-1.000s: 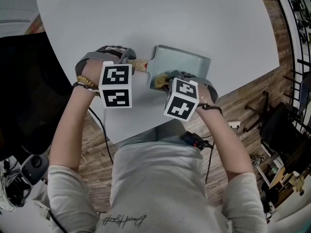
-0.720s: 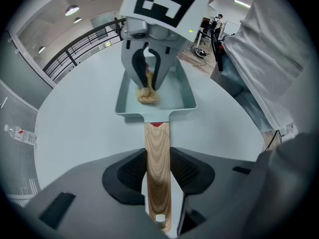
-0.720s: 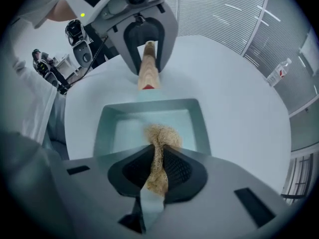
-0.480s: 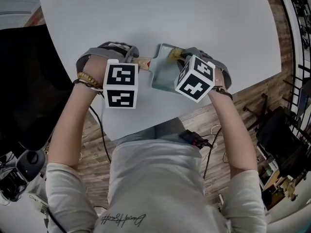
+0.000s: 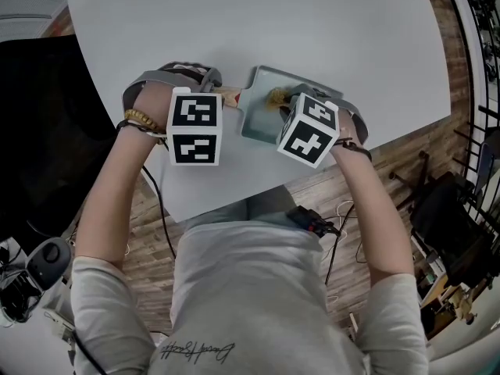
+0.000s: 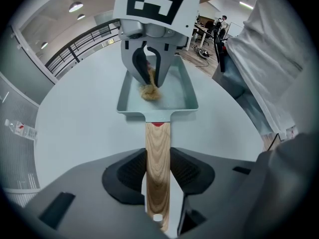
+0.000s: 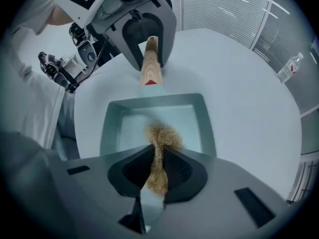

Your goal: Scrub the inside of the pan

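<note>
A square pale-green pan [image 5: 259,120] [image 6: 180,94] [image 7: 207,128] rests on the white table [image 5: 258,30]. Its wooden handle [image 6: 158,158] [image 7: 150,63] [image 5: 228,97] points left. My left gripper [image 6: 158,171] [image 5: 212,92] is shut on that handle. My right gripper [image 7: 155,169] [image 5: 291,100] is shut on a tan fibrous scrubber [image 7: 162,138] [image 6: 149,91] [image 5: 278,96]. The scrubber's loose end lies on the pan floor near the middle, slightly toward the far side.
The table edge [image 5: 226,201] runs close in front of the person's body. Wooden floor with cables and a black chair [image 5: 457,217] lie to the right. A plastic bottle [image 7: 289,66] [image 6: 20,129] lies on the far part of the table.
The right gripper swept the scrubber from the pan's near corner to its far side, then came back slightly toward the middle. The left gripper kept hold of the handle.
</note>
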`<state>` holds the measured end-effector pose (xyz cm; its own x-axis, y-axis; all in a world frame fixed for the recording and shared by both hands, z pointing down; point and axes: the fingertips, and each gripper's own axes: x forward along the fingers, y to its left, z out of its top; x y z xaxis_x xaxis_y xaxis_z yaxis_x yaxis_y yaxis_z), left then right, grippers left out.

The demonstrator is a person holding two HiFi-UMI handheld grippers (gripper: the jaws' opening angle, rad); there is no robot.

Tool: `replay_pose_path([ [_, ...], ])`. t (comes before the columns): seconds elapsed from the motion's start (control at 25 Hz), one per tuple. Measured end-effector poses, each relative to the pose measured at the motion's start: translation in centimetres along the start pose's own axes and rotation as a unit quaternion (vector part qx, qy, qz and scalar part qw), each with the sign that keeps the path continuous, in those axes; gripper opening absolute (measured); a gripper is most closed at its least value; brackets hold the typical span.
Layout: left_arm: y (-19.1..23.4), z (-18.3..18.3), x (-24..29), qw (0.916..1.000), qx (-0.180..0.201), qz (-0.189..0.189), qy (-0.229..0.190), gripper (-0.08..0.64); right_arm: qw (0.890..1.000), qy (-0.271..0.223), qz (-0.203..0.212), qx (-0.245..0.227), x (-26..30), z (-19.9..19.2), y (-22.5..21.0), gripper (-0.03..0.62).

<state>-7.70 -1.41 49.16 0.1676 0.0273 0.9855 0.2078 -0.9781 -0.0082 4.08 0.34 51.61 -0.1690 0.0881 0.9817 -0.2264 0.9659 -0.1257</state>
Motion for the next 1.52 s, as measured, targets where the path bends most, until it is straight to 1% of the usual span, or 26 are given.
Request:
replay_pose_path([
  [0.12, 0.0, -0.1, 0.0, 1.0000, 0.000, 0.002, 0.003, 0.155, 0.998, 0.010, 0.063, 0.002, 0.1, -0.3, 2.9, 0.067],
  [0.2, 0.1, -0.2, 0.0, 1.0000, -0.002, 0.003, 0.004, 0.155, 0.994, 0.015, 0.110, 0.009, 0.2, -0.5, 4.6, 0.067],
  [0.28, 0.1, -0.3, 0.1, 1.0000, -0.003, 0.002, 0.005, 0.155, 0.990, 0.019, 0.142, 0.013, 0.3, -0.6, 5.6, 0.066],
  [0.4, 0.1, -0.3, 0.3, 1.0000, -0.003, 0.002, 0.007, 0.155, 0.984, 0.025, 0.175, 0.013, 0.4, -0.7, 6.6, 0.066],
  [0.52, 0.2, -0.5, 0.4, 0.9999, -0.005, 0.005, 0.009, 0.155, 0.984, 0.020, 0.179, 0.011, 0.5, -0.6, 6.8, 0.064],
  [0.6, 0.3, -0.5, 0.4, 0.9999, -0.005, 0.005, 0.010, 0.155, 0.987, 0.012, 0.163, 0.003, 0.5, -0.5, 6.7, 0.064],
  [0.64, 0.2, -0.5, 0.4, 0.9999, -0.004, 0.004, 0.011, 0.155, 0.989, 0.008, 0.145, -0.005, 0.5, -0.6, 6.6, 0.064],
  [0.76, 0.2, -0.5, 0.3, 1.0000, 0.000, 0.000, 0.008, 0.155, 0.997, -0.002, 0.073, -0.028, 0.5, -0.8, 6.3, 0.065],
  [0.84, 0.1, -0.4, 0.2, 1.0000, 0.002, -0.004, 0.008, 0.155, 0.999, -0.009, 0.042, -0.031, 0.5, -0.8, 6.1, 0.066],
  [0.92, -0.1, -0.4, 0.2, 0.9999, 0.006, -0.007, 0.009, 0.155, 0.999, -0.013, 0.025, -0.027, 0.5, -0.9, 5.4, 0.067],
  [1.04, -0.3, -0.4, 0.3, 0.9999, 0.009, -0.008, 0.012, 0.155, 0.999, -0.009, -0.017, -0.025, 0.4, -1.2, 2.7, 0.067],
  [1.08, -0.4, -0.4, 0.3, 0.9998, 0.010, -0.009, 0.012, 0.155, 0.999, -0.007, -0.028, -0.025, 0.4, -1.3, 1.7, 0.068],
  [1.24, -0.4, -0.4, 0.3, 0.9998, 0.011, -0.011, 0.011, 0.155, 0.999, -0.008, -0.045, -0.011, 0.1, -1.2, -1.4, 0.069],
  [1.32, -0.4, -0.3, 0.3, 0.9998, 0.010, -0.012, 0.010, 0.155, 0.998, -0.009, -0.066, -0.012, -0.1, -1.2, -2.6, 0.071],
  [1.52, -0.4, -0.4, 0.4, 0.9999, 0.006, -0.008, 0.011, 0.155, 0.994, -0.004, -0.110, -0.024, -0.1, -1.1, -3.7, 0.072],
])
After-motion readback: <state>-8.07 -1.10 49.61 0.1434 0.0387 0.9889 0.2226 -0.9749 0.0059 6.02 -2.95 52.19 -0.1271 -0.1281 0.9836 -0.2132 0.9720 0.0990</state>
